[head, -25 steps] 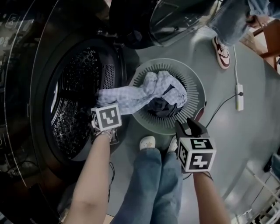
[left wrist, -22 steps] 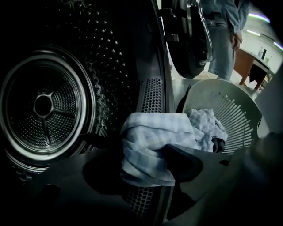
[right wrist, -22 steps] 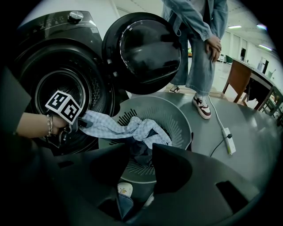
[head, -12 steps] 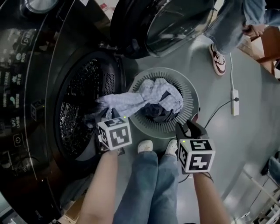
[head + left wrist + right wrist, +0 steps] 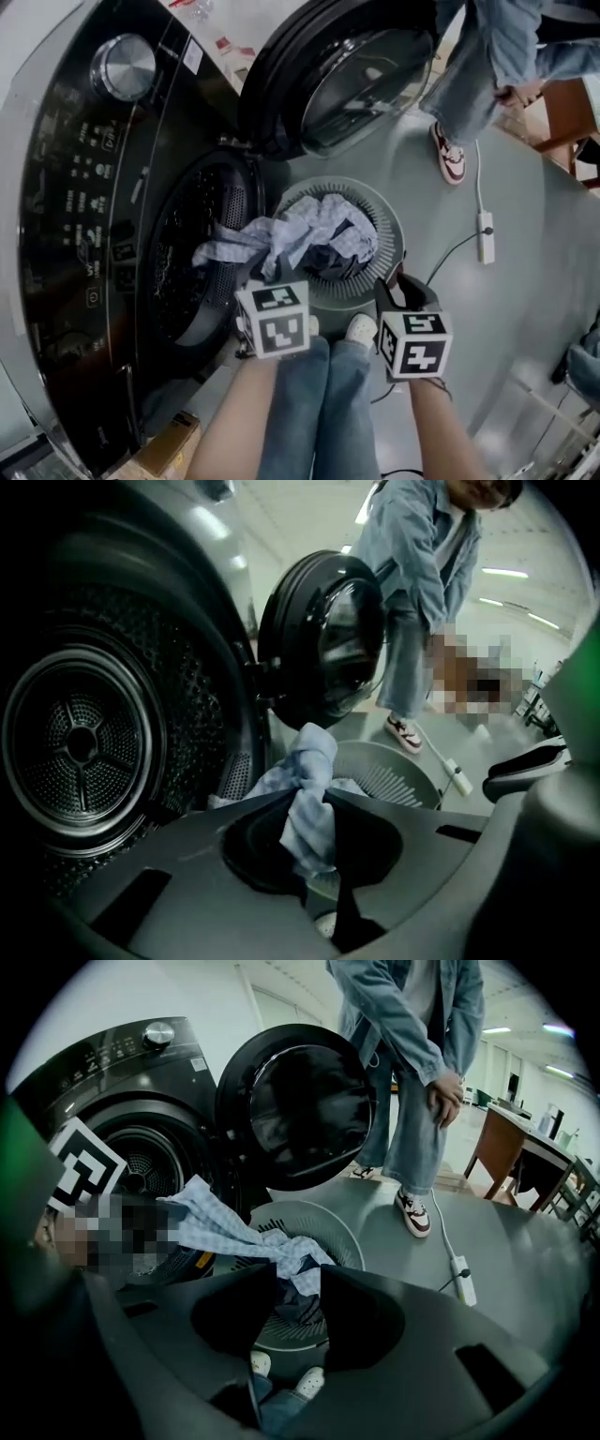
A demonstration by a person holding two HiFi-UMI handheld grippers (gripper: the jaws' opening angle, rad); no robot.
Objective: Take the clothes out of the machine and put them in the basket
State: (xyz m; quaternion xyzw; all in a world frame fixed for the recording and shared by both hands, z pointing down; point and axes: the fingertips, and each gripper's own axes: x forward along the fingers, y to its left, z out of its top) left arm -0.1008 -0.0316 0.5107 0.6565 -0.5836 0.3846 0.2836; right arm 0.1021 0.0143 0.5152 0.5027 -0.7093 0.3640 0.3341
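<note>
The pale checked garment (image 5: 305,230) lies half in the basket (image 5: 396,246), and its trailing end at the machine's drum (image 5: 187,272) is now pinched in the left tool (image 5: 309,794), whose jaws have just been closed on it. That end has been lifted, so only the carry-over is judged to remain. The right tool (image 5: 398,284) is held narrowly apart with nothing in it.

The left gripper (image 5: 309,797) points steeply down and its jaws, which have just been closing, are pinched together on a bunched fold of cloth (image 5: 314,757). The bare left forearm (image 5: 232,422) rises from the bottom of the head view to the left cube (image 5: 275,320), which is tilted slightly. The right gripper (image 5: 298,1274) is also pitched steeply down, its jaws a little apart with nothing pressed between them. The bare right forearm (image 5: 442,433) runs up beside the left one to the right cube (image 5: 414,343), the two grippers near each other.
</note>
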